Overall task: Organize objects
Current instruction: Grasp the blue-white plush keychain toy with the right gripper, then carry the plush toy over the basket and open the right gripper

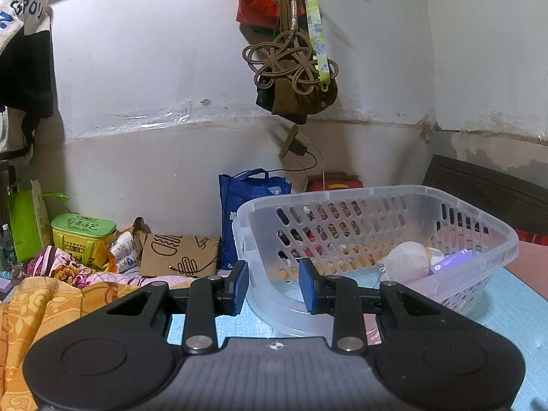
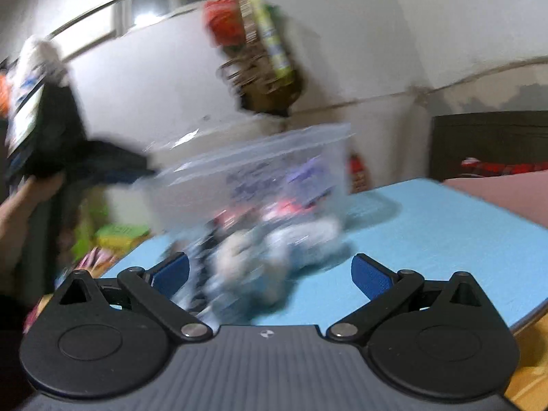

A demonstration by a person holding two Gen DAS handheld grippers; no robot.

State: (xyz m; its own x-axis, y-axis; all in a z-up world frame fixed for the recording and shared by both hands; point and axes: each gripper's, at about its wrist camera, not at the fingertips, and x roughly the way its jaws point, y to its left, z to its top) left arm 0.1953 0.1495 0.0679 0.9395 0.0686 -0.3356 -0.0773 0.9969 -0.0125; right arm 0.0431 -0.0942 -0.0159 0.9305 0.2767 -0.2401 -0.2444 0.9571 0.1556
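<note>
The light blue mat (image 1: 520, 308) covers the work surface and is the landmark here. On it, toward the wall, stands the clear perforated plastic basket (image 1: 376, 205), which seems to be the collecting bin for the tidying. Inside the basket, at its right end, a fuzzy white ball (image 1: 407, 260) lies against a small purple box (image 1: 452, 262), so part of the sorting looks done. On the mat's near side, in front of the basket, a blurred heap of pale, soft items with dark markings (image 2: 260, 257) is left loose; the blur hides what each piece is. The left gripper (image 1: 272, 282) hovers at the basket's near-left corner, its blue pads narrowly parted. They seem to pinch the clear rim, probably to steady the basket while things go in, though the transparent plastic makes contact hard to confirm. The right gripper (image 2: 270, 274) is low over the mat with its jaws spread wide and released, empty, straddling the heap, apparently lined up for the next pick.
</note>
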